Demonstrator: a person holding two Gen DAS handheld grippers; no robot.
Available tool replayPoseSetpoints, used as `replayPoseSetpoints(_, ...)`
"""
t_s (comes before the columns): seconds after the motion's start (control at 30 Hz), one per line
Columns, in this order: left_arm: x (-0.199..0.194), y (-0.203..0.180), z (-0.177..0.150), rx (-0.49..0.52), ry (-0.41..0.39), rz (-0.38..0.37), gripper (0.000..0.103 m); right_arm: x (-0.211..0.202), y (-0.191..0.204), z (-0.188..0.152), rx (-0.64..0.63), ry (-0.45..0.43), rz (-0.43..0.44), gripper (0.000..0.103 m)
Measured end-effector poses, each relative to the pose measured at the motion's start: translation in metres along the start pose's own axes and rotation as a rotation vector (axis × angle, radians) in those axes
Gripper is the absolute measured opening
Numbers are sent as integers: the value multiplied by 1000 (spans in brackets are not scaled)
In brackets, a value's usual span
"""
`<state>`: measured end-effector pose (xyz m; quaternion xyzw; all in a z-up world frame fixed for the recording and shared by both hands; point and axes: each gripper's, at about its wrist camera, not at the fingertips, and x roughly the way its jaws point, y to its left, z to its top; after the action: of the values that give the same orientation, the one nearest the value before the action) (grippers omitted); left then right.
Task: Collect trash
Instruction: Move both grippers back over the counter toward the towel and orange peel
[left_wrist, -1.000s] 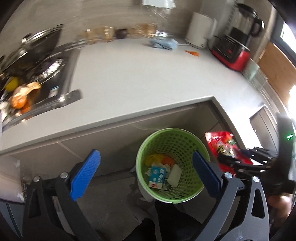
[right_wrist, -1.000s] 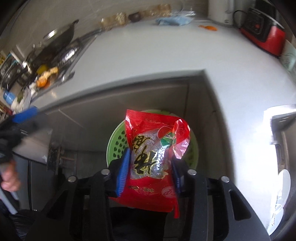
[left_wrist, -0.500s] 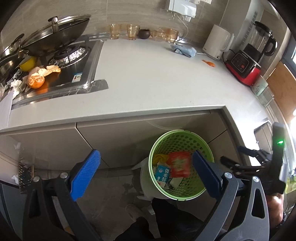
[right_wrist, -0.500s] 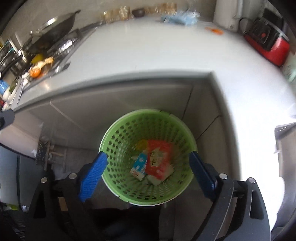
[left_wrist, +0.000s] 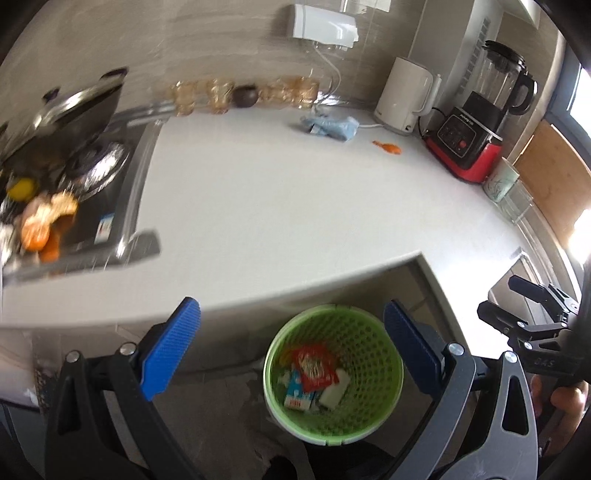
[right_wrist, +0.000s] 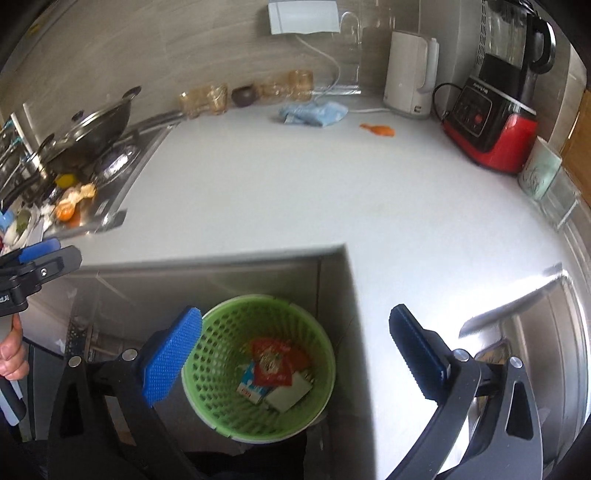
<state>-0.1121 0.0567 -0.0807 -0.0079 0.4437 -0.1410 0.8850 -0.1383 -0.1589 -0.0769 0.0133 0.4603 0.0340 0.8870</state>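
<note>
Left wrist view: your left gripper (left_wrist: 291, 349) points steeply down over the floor, its blue-padded jaws spread wide with nothing between them. Below it stands the round green perforated plastic basket (left_wrist: 376, 354), tucked into the inner corner of the white L-shaped countertop (left_wrist: 295, 206). The crumpled red snack wrapper (left_wrist: 314, 365) lies inside the basket on a small blue-and-white carton (left_wrist: 295, 393). At the right edge you can see your right gripper (left_wrist: 517, 310) side-on, with a hand (left_wrist: 565, 400) below it. Compared with a second ago, the wrapper has left the right gripper's jaws and landed in the basket, and the basket now sits lower in the picture.

Right wrist view: your right gripper (right_wrist: 295, 347) also tilts steeply down above the basket (right_wrist: 221, 332); its jaws are opening, already wide, and empty. The red wrapper (right_wrist: 273, 363) rests in the basket's bottom beside the carton (right_wrist: 249, 387) and a pale flat packet (right_wrist: 290, 393). Your left gripper (right_wrist: 37, 258) shows at the left edge, gripped by a hand (right_wrist: 13, 354). A second ago these jaws were clamped on the wrapper over the basket; now the counter fills more of the view, with a light blue crumpled cloth (right_wrist: 314, 112) and a small orange scrap (right_wrist: 378, 129) lying near the back wall.
</note>
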Motion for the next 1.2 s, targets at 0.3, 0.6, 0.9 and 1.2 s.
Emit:
replayPoseSetpoints(0.3, 67, -40, 94, 25, -33, -1, 95, 49, -52, 81, -15, -1, 3, 101)
replayPoseSetpoints(0.6, 154, -71, 183, 13, -39, 0, 95, 119, -103, 158, -38, 2, 10, 101)
replayPoseSetpoints(0.9, 256, -94, 254, -12, -20, 31, 95, 190, -139, 212, -35, 27, 61, 101)
replayPoseSetpoints(1.2, 333, -114, 302, -51, -8, 55, 95, 252, -170, 249, -48, 51, 82, 101)
